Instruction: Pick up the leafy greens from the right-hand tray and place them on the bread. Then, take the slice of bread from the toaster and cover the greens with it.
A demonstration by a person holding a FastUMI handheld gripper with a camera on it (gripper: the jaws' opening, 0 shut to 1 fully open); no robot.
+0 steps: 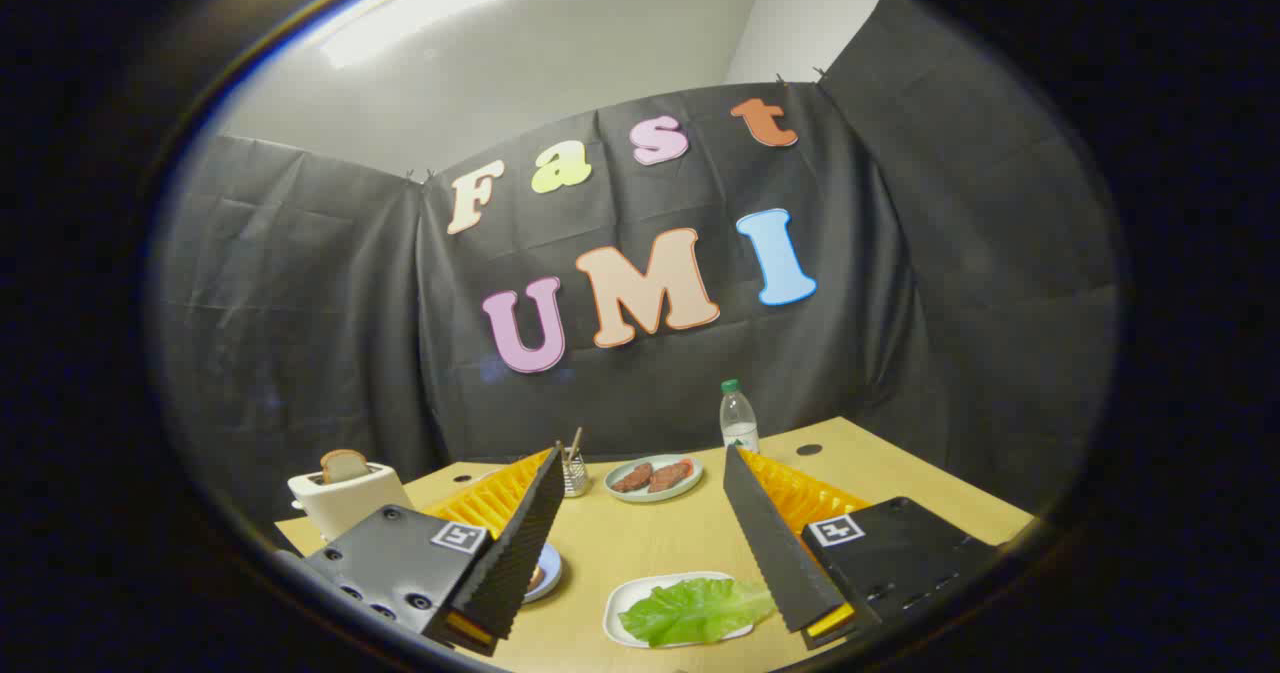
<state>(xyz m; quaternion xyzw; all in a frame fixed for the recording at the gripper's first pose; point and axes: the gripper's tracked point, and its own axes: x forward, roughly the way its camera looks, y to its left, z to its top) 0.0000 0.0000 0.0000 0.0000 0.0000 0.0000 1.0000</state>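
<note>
Gripper point(640, 543) spread wide, holding nothing — first step not yet begun.
Toaster point(345, 498) with its bread slice point(343, 465) sits left; leafy greens point(700, 608) lie on the tray point(625, 603) between the fingers — next, descend and pinch them.

A black cloth wall point(300, 283) hangs across the frame's middle behind a pale wooden counter point(660, 538). Above it, a white ceiling carries a bright light strip point(415, 13) at upper left.

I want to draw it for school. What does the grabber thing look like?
The gripper has two long wedge-shaped fingers with ribbed inner faces. Each sits on a boxy black block with bolt holes, carrying a small square black-and-white marker. Yellow ridged parts run behind the fingers.
</note>
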